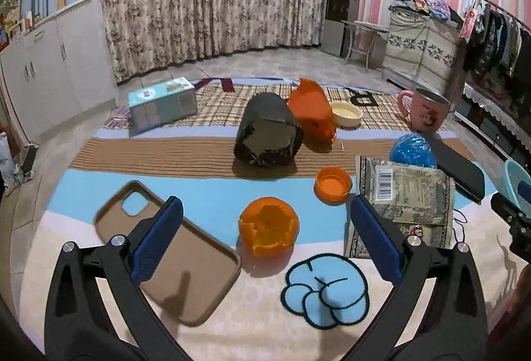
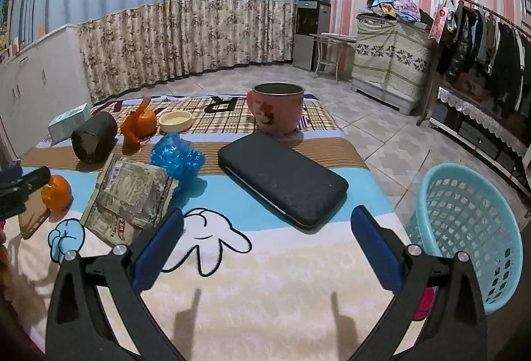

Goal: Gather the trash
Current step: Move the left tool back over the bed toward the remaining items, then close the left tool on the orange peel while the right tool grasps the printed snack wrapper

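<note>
My left gripper (image 1: pixel 265 211) is open and empty above the blanket, with a hollow orange peel (image 1: pixel 268 227) lying between its fingers. An orange bottle cap (image 1: pixel 333 184), snack wrappers (image 1: pixel 405 195), a crumpled blue plastic bag (image 1: pixel 413 151) and an orange plastic bag (image 1: pixel 312 112) lie beyond it. My right gripper (image 2: pixel 267 223) is open and empty over the blanket's front part. The light blue mesh basket (image 2: pixel 464 228) stands on the floor at its right. The wrappers (image 2: pixel 132 195), the blue bag (image 2: pixel 177 156) and the peel (image 2: pixel 56 193) show left of it.
A brown phone case (image 1: pixel 186 264) lies under my left finger. A black roll (image 1: pixel 268 132), tissue box (image 1: pixel 162 103), cream dish (image 1: pixel 346 113), pink mug (image 2: pixel 278 108) and black case (image 2: pixel 282 180) sit on the blanket. Cabinets stand at left, a clothes rack at right.
</note>
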`<state>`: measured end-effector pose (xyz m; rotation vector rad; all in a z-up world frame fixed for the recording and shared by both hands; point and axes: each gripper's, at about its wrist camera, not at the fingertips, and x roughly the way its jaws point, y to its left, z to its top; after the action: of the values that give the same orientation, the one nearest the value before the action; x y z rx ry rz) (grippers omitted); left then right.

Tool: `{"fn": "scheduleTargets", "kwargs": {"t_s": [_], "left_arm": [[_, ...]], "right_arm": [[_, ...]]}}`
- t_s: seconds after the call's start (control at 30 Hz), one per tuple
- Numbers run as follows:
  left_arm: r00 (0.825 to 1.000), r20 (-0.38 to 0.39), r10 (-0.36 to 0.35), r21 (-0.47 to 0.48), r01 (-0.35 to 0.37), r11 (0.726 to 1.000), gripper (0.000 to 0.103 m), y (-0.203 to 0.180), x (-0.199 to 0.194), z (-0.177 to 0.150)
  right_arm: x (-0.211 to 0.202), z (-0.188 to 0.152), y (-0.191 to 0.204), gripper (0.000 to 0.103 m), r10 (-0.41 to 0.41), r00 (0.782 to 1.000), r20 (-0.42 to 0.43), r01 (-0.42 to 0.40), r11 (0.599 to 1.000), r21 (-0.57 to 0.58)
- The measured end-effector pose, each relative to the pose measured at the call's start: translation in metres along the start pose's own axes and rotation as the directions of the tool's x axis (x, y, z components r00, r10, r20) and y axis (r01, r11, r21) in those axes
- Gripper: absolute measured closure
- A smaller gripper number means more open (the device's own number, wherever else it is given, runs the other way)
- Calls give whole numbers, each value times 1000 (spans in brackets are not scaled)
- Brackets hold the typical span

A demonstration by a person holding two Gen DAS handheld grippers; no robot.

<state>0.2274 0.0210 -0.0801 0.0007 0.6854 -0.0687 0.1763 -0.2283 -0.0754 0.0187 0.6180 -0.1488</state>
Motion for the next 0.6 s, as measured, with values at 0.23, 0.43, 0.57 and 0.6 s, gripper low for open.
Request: {"fn": "scheduleTargets", "kwargs": {"t_s": [0.23, 0.43, 0.57, 0.6], "left_arm": [[994, -103, -34, 7, 35, 999, 34, -2, 34, -2], [996, -89, -19, 86, 26, 996, 68, -15, 27, -6], [996, -88, -30, 69, 36, 997, 73, -10, 21, -5], [996, -83, -27, 68, 33, 997, 74, -8, 17, -4]], "right_arm": [[6, 0, -2, 5, 18, 999, -30, -18, 1000, 12], [10, -2, 8, 5, 50, 997, -50, -51, 999, -5], [12, -2, 16, 5, 72, 996, -59, -72, 997, -3], [13, -2, 18, 5, 78, 995, -63, -78, 997, -2]]}}
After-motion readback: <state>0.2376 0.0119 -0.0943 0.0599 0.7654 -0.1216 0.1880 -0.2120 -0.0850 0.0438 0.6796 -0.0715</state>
